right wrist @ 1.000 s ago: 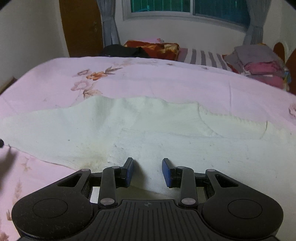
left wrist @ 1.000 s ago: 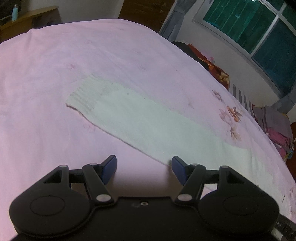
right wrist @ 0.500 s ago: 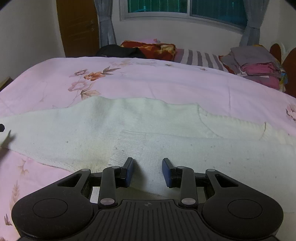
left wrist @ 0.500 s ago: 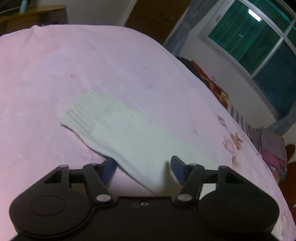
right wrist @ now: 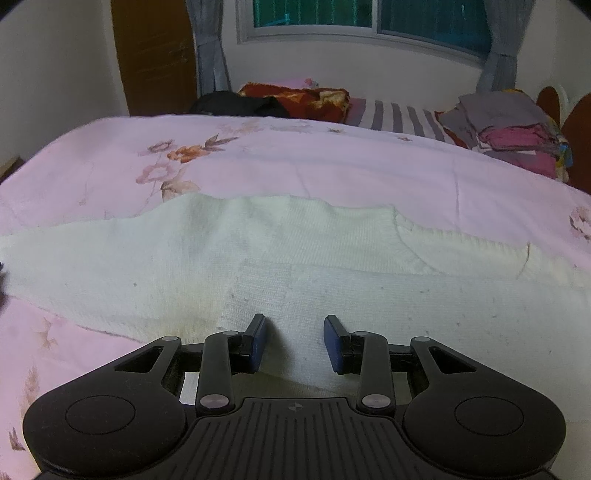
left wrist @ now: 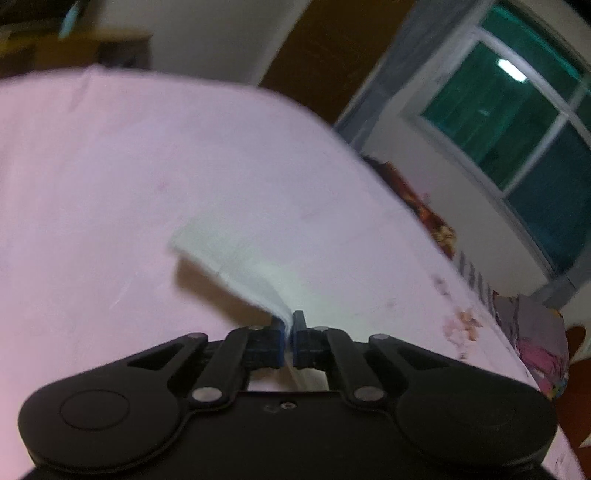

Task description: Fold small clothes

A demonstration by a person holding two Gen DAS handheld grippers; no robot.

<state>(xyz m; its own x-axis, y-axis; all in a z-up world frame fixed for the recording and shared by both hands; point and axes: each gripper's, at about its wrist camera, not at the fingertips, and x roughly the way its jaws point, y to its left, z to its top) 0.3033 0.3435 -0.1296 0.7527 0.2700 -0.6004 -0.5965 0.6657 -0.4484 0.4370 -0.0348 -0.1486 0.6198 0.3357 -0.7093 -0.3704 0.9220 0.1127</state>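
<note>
— White knit, is that the garment?

— Yes, a white sweater spread flat across a pink bedspread with a flower print. Its body fills the middle of the right wrist view and one sleeve runs off toward the left.

— What is the left gripper doing?

— It is clenched on the sleeve. The blue pads are pressed together with a thin edge of white fabric pinched between them, and the sleeve rises from the bedspread into the jaws, its cuff end lifted and casting a shadow on the pink cloth below. That view is blurred.

— And the right gripper?

— Released. Its two fingers stand well apart just over the lower edge of the sweater, with bare knit showing between them. I cannot tell whether the tips touch the fabric.

— Anything else on the bed?

— At the far side, under the window, lie a dark red blanket, a striped pillow and a stack of folded clothes in grey and pink. A brown door stands at the far left.
</note>
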